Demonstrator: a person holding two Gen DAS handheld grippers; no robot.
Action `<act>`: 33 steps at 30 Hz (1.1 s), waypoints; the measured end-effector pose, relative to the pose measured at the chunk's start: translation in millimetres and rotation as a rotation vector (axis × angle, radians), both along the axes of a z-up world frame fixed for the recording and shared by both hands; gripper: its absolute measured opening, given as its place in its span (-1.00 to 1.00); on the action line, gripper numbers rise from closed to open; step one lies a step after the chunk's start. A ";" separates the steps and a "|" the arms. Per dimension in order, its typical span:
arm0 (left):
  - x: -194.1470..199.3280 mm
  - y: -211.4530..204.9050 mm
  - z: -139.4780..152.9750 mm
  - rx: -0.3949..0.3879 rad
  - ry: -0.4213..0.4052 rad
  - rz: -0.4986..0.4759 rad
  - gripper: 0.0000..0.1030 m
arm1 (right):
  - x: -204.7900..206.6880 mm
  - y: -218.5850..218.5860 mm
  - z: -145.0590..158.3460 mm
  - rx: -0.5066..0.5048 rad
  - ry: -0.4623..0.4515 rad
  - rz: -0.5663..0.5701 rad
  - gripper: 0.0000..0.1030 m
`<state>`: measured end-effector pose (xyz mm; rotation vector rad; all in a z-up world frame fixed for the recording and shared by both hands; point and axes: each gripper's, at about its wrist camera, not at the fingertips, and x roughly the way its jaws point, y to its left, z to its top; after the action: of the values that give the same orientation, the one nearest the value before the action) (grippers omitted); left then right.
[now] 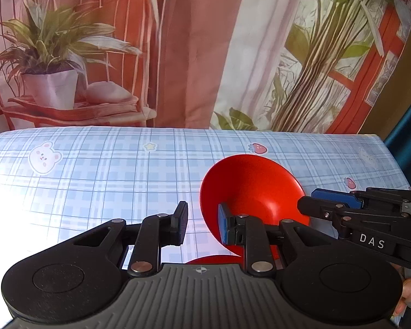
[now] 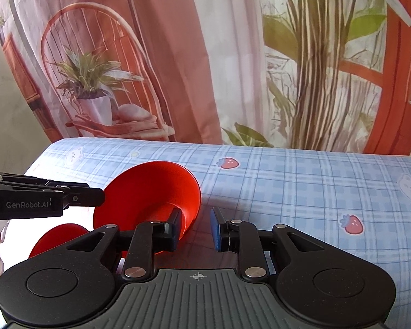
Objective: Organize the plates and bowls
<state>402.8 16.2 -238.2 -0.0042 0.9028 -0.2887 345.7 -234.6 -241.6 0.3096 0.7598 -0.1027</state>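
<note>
Red bowl [image 1: 252,189] is tipped steeply on edge, mouth toward me, just above a second red dish [image 1: 213,260] on the table [image 1: 96,178]. My left tool [image 1: 201,224] and right tool [image 2: 196,226] are narrowly parted, each straddling an opposite rim. I cannot tell whether the pads bite. Risk: a loose hold on a smooth slanted wall lets the bowl slip, strike the dish and roll off.

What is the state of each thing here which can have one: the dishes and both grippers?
red bowl: tilted steeply, held at two sides of its rim.
left gripper: closed on the bowl's rim, one finger inside, one outside.
right gripper: likewise, on the opposite rim.
second red dish: flat on the tablecloth, mostly hidden.
</note>
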 end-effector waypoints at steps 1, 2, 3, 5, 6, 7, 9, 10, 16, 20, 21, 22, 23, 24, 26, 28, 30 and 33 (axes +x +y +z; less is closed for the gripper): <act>0.6 0.0 -1.5 0.000 0.005 -0.005 -0.51 | 0.1 -0.3 -1.1 0.006 0.001 0.000 -0.59; 1.2 0.0 -2.7 -0.004 0.011 -0.009 -0.51 | 0.3 -0.7 -2.0 0.012 0.001 0.001 -0.59; 1.4 0.0 -3.6 -0.005 0.014 -0.011 -0.51 | 0.6 -0.8 -2.6 0.015 0.002 0.002 -0.60; 0.8 -0.9 -3.9 -0.001 0.011 -0.022 -0.53 | 1.4 0.1 -4.1 0.016 0.005 0.009 -0.65; 0.2 -1.3 -3.7 -0.002 0.006 -0.029 -0.58 | 1.7 1.0 -4.5 0.014 0.005 0.014 -0.69; -0.4 -1.6 -3.8 -0.007 0.005 -0.035 -0.68 | 2.1 1.4 -4.7 0.018 0.004 0.022 -0.76; -1.4 -2.1 -4.1 -0.009 0.006 -0.036 -0.68 | 2.8 3.1 -4.5 0.011 0.004 0.024 -0.79; -1.7 -2.3 -4.0 -0.009 0.007 -0.035 -0.69 | 2.7 3.8 -4.1 0.007 0.004 0.025 -0.79; -5.7 -1.2 8.7 -0.026 -0.026 -0.032 -0.71 | -2.8 3.0 5.8 -0.003 -0.029 0.016 -0.79; -12.7 -3.2 19.4 -0.024 -0.051 -0.033 -0.71 | -6.7 3.6 17.2 -0.025 -0.047 0.020 -0.79; -14.8 -3.6 21.3 -0.020 -0.055 -0.034 -0.71 | -7.6 3.8 19.8 -0.025 -0.053 0.018 -0.79; -17.0 -3.9 23.4 -0.012 -0.058 -0.035 -0.71 | -8.6 4.4 22.4 -0.022 -0.059 0.017 -0.80; -19.0 -4.0 25.4 -0.003 -0.062 -0.036 -0.71 | -9.6 5.0 24.5 -0.020 -0.063 0.018 -0.80; -21.6 -3.4 28.2 0.005 -0.067 -0.035 -0.71 | -10.9 6.5 27.5 -0.018 -0.070 0.021 -0.80; -25.9 -1.9 34.5 0.013 -0.076 -0.030 -0.71 | -14.5 9.9 33.7 -0.016 -0.083 0.026 -0.80; -31.1 0.4 40.8 0.015 -0.086 -0.025 -0.71 | -18.5 13.0 40.2 -0.016 -0.097 0.032 -0.80; -37.4 1.7 46.7 0.015 -0.095 -0.020 -0.71 | -22.8 15.9 46.2 -0.018 -0.107 0.037 -0.80; -48.5 1.7 53.7 0.026 -0.107 -0.021 -0.71 | -28.7 20.8 54.3 -0.024 -0.121 0.042 -0.80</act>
<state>354.3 17.9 -184.5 0.0442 0.8003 -0.2940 317.0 -213.8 -187.4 0.2747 0.6446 -0.0527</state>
